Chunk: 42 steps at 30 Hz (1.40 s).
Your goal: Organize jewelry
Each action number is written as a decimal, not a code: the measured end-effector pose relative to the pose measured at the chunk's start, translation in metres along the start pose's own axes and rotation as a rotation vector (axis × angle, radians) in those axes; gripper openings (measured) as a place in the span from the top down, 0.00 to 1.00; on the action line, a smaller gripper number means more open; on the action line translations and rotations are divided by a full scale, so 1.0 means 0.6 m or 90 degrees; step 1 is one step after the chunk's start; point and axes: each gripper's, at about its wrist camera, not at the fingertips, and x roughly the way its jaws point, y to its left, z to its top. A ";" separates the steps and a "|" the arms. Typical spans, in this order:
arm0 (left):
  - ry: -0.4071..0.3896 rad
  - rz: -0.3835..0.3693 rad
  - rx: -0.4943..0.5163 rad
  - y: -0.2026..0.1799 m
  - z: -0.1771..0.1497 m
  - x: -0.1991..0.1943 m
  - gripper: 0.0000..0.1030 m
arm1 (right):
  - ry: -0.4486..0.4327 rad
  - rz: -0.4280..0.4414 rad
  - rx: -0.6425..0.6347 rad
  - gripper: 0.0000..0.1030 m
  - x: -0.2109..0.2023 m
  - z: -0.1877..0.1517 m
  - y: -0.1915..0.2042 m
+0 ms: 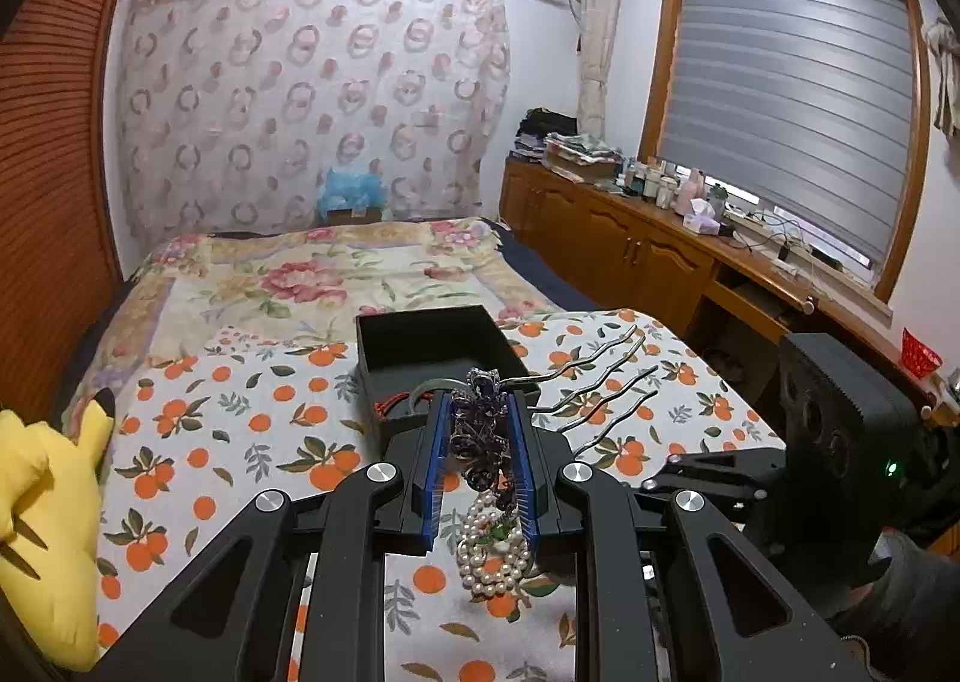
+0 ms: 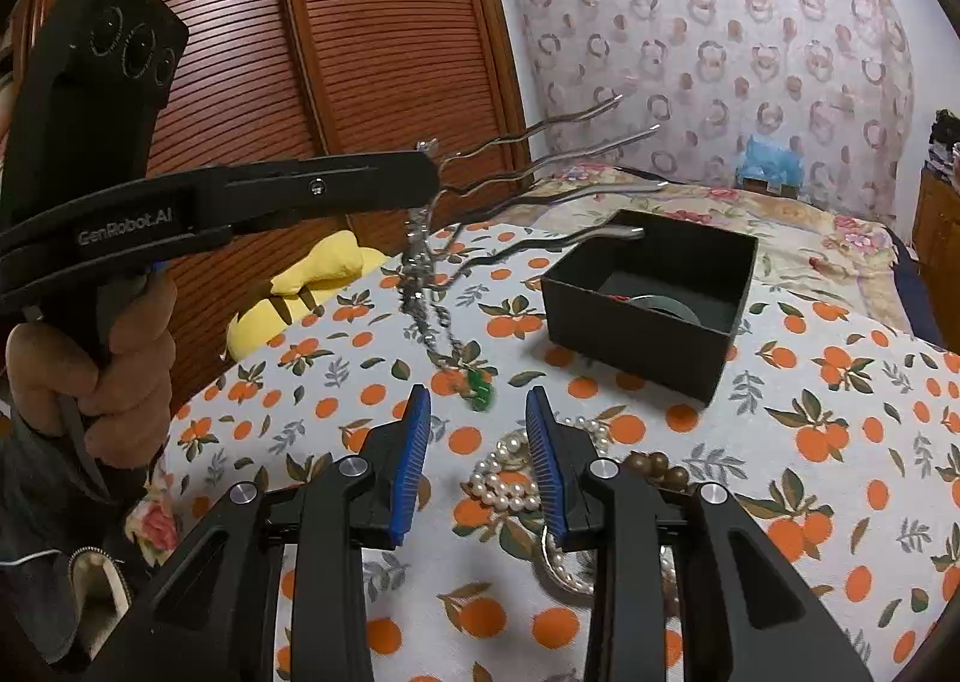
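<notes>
Between your left gripper's (image 1: pixel 483 442) blue pads, a hair comb (image 1: pixel 480 430) is clamped by its dark jewelled head, held in the air over the orange-print cloth (image 1: pixel 240 442); its four wavy metal prongs (image 1: pixel 594 382) fan out to the right in your left wrist view. In the right wrist view a chain (image 2: pixel 426 286) hangs from the comb, with a green pendant (image 2: pixel 480 385) at its low end near the cloth. Beyond the comb sits an open black box (image 2: pixel 654 292) with a ring-shaped item and something red inside. A pearl strand (image 2: pixel 510 484) lies on the cloth beneath your right gripper (image 2: pixel 480 460), brown beads (image 2: pixel 657 469) just beside it. Your right jaws stand apart, nothing between the pads. A yellow plush (image 1: pixel 42 508) lies at the cloth's left edge. Your hand (image 2: pixel 102 370) grips the left tool's handle.
</notes>
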 end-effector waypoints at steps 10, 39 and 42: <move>0.003 -0.007 -0.010 -0.001 -0.002 0.006 0.83 | 0.020 -0.013 0.002 0.91 0.032 0.003 0.003; 0.048 0.057 -0.010 0.033 -0.039 0.065 0.83 | -0.068 -0.057 -0.014 0.94 -0.071 0.027 -0.006; 0.047 0.062 -0.001 0.034 -0.025 0.075 0.83 | -0.063 -0.071 -0.023 0.94 -0.075 0.041 -0.020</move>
